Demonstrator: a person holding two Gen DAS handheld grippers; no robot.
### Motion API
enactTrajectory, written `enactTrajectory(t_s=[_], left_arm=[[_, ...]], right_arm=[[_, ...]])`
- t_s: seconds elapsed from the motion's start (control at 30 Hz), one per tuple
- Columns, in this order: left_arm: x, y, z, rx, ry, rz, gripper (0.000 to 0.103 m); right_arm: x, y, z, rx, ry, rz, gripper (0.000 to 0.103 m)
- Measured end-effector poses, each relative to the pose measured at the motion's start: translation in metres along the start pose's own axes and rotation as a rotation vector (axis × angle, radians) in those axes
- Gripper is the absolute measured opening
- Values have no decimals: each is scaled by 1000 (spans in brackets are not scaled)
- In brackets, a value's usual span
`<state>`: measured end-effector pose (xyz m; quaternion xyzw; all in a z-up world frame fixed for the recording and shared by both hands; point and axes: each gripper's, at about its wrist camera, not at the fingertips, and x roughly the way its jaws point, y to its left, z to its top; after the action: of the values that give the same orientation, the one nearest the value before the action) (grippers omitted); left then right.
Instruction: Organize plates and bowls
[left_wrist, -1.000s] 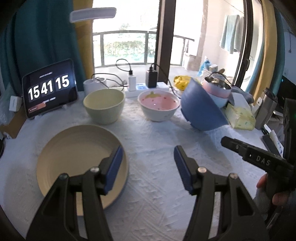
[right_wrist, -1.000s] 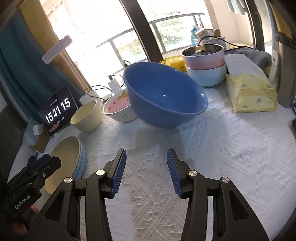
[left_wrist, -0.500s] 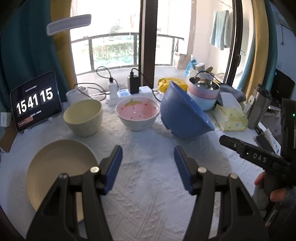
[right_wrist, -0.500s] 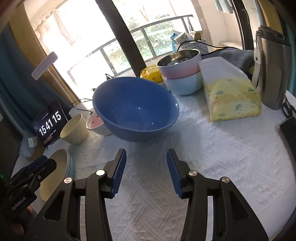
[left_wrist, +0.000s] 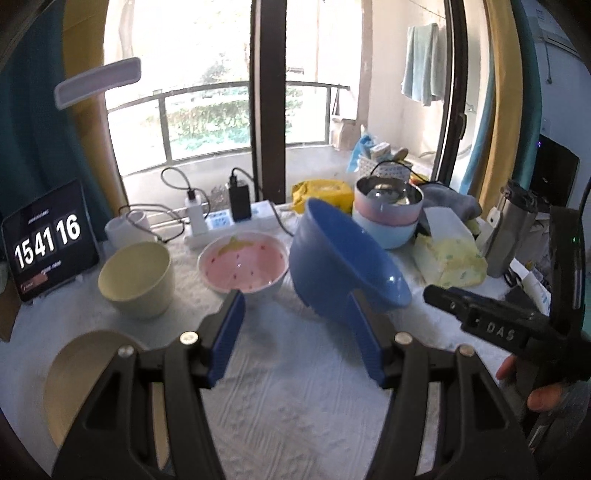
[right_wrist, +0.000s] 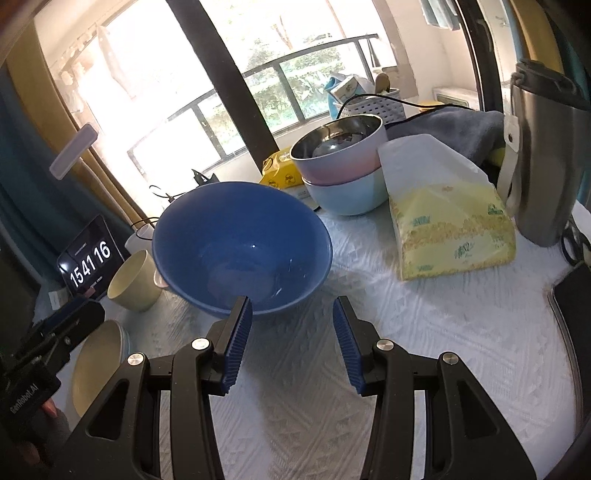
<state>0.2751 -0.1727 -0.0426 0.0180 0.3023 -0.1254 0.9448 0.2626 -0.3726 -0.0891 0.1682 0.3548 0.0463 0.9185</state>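
Note:
A big blue bowl (left_wrist: 343, 258) sits tilted on the white tablecloth, also in the right wrist view (right_wrist: 240, 247). A pink strawberry bowl (left_wrist: 242, 264) and a cream bowl (left_wrist: 135, 278) stand left of it. A cream plate (left_wrist: 81, 373) lies front left, stacked on a light-blue plate (right_wrist: 123, 341). My left gripper (left_wrist: 295, 332) is open and empty, just short of the blue bowl. My right gripper (right_wrist: 291, 343) is open and empty, its left fingertip at the bowl's near rim.
A steel-lined pink bowl stacked in a light-blue bowl (right_wrist: 341, 173) stands behind. A tissue pack (right_wrist: 448, 221), a steel flask (right_wrist: 543, 155), a tablet clock (left_wrist: 48, 240), a white mug (left_wrist: 127, 227) and a power strip (left_wrist: 229, 221) ring the table.
Both grippers have moved forward and right, closer to the blue bowl. The cream plate has slid toward the left edge of the left view. Both grippers stay open.

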Motion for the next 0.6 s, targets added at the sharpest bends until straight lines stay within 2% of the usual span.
enactTrajectory(t_s=[0.4,0.6], left_arm=[[35,-20,25,41,-25,-32,60],[57,-21,27,44,6,-22,60]], right_arm=[[40,-18,15,52,39,9,48],[64,-25,11,71,91,-4,48]])
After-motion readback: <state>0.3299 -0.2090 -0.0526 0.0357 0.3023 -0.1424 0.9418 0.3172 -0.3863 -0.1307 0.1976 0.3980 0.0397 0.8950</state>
